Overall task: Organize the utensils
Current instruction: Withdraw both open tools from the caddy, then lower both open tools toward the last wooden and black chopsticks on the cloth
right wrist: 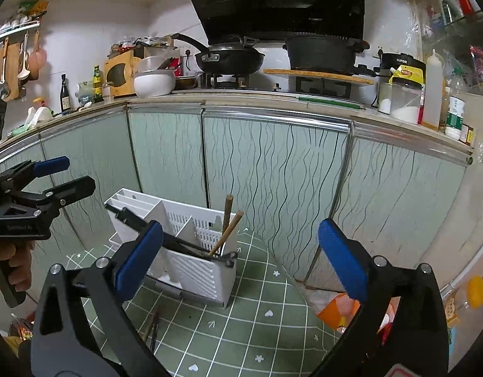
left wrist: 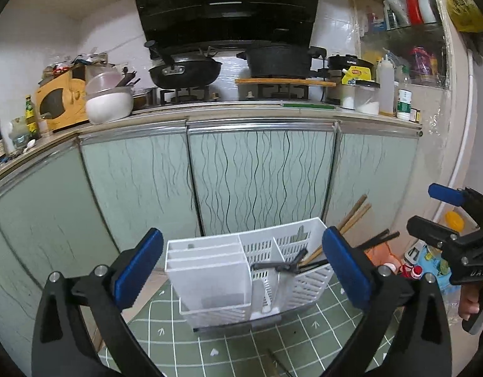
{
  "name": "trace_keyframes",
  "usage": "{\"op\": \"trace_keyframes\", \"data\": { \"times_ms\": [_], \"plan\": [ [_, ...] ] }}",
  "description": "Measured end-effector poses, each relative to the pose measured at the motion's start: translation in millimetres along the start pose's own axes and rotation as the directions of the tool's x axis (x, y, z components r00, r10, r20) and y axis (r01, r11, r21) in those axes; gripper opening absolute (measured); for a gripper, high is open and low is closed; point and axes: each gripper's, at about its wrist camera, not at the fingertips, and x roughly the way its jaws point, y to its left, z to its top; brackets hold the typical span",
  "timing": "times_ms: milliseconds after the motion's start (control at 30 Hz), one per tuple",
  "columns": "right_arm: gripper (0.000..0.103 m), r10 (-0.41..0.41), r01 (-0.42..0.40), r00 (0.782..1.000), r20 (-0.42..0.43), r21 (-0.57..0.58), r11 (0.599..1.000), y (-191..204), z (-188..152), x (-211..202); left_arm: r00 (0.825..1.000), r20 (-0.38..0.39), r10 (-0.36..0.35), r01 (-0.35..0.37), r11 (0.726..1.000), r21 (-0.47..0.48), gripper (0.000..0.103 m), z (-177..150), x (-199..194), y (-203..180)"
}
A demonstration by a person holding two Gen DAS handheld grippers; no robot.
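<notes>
kitchen floor, green grid-patterned mat (left wrist: 228, 345) below pale cabinet doors (left wrist: 257, 176); stove and pans along the upper frame. white plastic utensil caddy (left wrist: 210, 286) stood at lower centre of the left view: solid slotted section at left seemingly vacant, perforated compartments at right holding wooden chopsticks (right wrist: 230, 231) and black utensils (left wrist: 291, 265) lying askew across the rim. loose sticks (right wrist: 153, 330) on the mat at lower left of the right view. judged light, stiff, thin, apt to roll; best pinched mid-shaft. left gripper (left wrist: 244, 270) and right gripper (right wrist: 241, 260) both spread wide, grasping nothing.
</notes>
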Motion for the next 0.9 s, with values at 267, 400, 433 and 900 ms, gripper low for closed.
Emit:
{"op": "trace_keyframes", "data": {
  "times_ms": [267,400,433,900],
  "plan": [
    [0.095,0.001,-0.001,1.000,0.005,-0.018,1.000,11.9,-10.2,-33.3,1.000,0.008,0.019,-0.019,1.000,-0.004,0.099,-16.8,-33.3,1.1],
    [0.095,0.000,0.001,1.000,0.016,-0.034,0.999,20.5,-12.7,-50.7,1.000,0.012,0.026,-0.026,1.000,-0.004,0.099,-23.0,-49.9,-1.3],
    [0.095,-0.003,0.004,1.000,0.019,-0.039,0.999,22.3,-13.3,-54.9,1.000,0.013,0.025,-0.024,1.000,-0.005,0.099,-25.0,-54.9,-2.2],
    [0.095,0.014,-0.013,1.000,0.021,-0.042,0.999,41.5,-39.4,-104.5,0.999,0.035,0.019,-0.018,1.000,-0.025,0.099,-53.3,-106.9,-15.1]
  ]
}}
